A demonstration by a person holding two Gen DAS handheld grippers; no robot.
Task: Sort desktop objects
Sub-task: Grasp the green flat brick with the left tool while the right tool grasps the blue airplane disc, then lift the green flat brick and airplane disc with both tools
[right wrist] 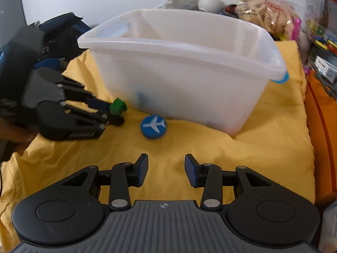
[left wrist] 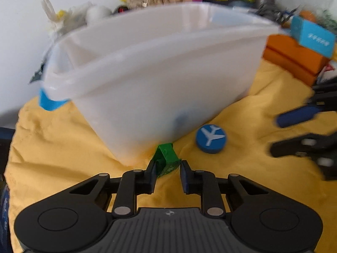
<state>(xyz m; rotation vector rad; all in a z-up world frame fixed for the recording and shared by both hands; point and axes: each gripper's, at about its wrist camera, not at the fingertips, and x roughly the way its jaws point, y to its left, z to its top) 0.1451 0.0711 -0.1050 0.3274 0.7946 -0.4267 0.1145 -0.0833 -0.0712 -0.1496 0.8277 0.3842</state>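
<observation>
Green block (left wrist: 166, 160) sits on the yellow cloth (left wrist: 63, 147), right at the near bottom edge of the white bin (left wrist: 168, 80). Left gripper (left wrist: 167, 169) is around it: jaws narrowed, left pad against the block's side, right pad at its other edge; whether that pad presses I cannot tell. In the right wrist view the same block (right wrist: 118, 105) shows at the tips of that gripper (right wrist: 113, 113), at 10 o'clock from the blue disc (right wrist: 153, 127).

Blue disc with a white plane mark lies flat on the cloth, just beside the bin's near wall, at 2 o'clock from the block, not touching it.

Right gripper (right wrist: 166, 168): jaws apart, nothing between them, bare cloth under the pads. Disc at 12 o'clock from it, slightly left, with open cloth between.

Bin (right wrist: 185, 73) is translucent, open-topped, blue clip at its right rim corner.

Open room: wide bare cloth at 3 to 5 o'clock of the disc. Orange box (right wrist: 320, 137) borders the cloth's right edge. Clutter of bags and toys behind the bin.
</observation>
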